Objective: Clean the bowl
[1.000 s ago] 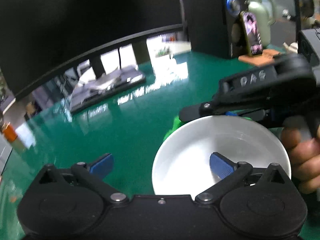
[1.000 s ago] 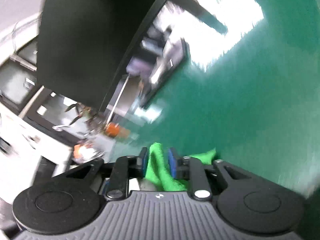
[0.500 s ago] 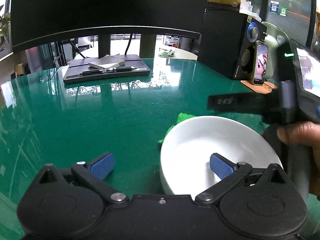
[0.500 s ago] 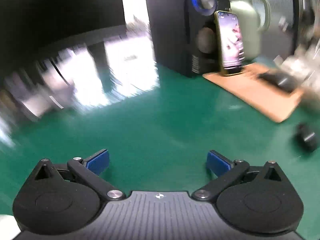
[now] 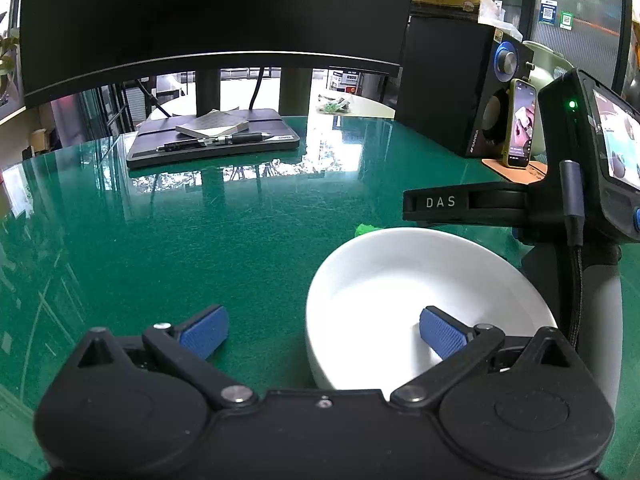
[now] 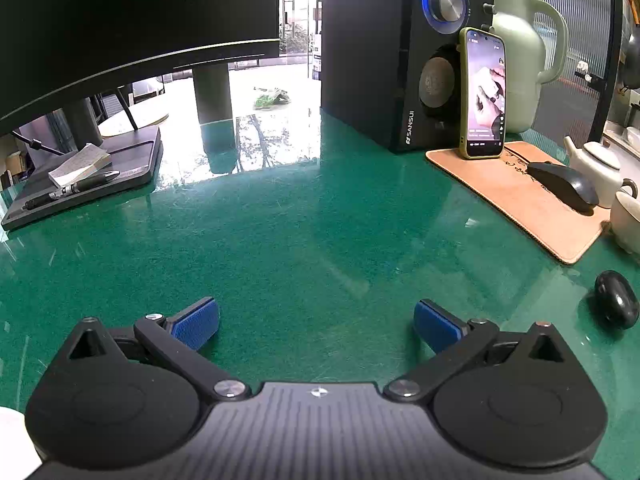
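Note:
A white bowl [image 5: 400, 280] sits on the green table, low and right in the left wrist view. My left gripper [image 5: 324, 332] is open, with its right pad [image 5: 442, 336] over the bowl's inside and its left pad outside the rim. A bit of green cloth [image 5: 365, 229] shows just behind the bowl's far rim. The right gripper's body [image 5: 560, 208] hovers behind and right of the bowl. In the right wrist view my right gripper [image 6: 316, 324] is open and empty above bare table. A sliver of the bowl [image 6: 12, 444] shows at the bottom left.
A monitor [image 5: 208, 16] stands at the back with a black tray [image 5: 212, 142] holding a notepad and pen. A black speaker [image 6: 392, 52], a phone [image 6: 482, 92], a leather mat [image 6: 520, 196] with a mouse, a teapot and a black case [image 6: 616, 300] stand on the right.
My right gripper let go of the green cloth, opened, and swung away to face the speaker. The left gripper stayed open at the bowl and levelled out.

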`<state>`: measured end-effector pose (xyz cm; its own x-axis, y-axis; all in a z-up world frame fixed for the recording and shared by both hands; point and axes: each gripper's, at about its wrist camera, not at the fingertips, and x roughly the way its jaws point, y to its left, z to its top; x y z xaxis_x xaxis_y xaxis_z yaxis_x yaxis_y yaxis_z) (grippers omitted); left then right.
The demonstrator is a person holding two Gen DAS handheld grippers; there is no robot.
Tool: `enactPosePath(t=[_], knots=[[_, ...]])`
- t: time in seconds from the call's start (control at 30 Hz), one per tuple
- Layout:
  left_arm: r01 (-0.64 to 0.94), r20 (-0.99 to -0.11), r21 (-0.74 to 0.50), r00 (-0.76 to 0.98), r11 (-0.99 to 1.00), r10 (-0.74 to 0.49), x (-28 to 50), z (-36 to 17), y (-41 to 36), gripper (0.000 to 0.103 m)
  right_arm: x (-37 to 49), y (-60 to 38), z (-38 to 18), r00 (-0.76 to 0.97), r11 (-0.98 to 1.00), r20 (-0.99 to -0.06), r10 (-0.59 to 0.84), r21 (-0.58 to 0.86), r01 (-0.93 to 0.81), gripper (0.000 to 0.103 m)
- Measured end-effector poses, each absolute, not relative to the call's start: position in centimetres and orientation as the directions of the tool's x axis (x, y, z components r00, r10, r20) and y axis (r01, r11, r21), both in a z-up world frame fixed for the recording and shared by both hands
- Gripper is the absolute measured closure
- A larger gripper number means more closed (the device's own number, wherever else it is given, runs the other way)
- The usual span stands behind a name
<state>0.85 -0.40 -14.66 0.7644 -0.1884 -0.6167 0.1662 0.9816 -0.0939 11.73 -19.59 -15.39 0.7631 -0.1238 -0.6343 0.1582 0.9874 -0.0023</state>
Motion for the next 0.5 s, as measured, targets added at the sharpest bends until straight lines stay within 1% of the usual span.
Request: enactPosePath(t=[0.5], knots=[[0.159, -0.620, -0.080, 0.765, 0.984, -0.173, 1.3, -14.6, -0.6, 0.000, 10.4, -19.8, -15.2, 0.764, 0.988, -0.633, -0.122, -0.002, 0.156, 0.000]])
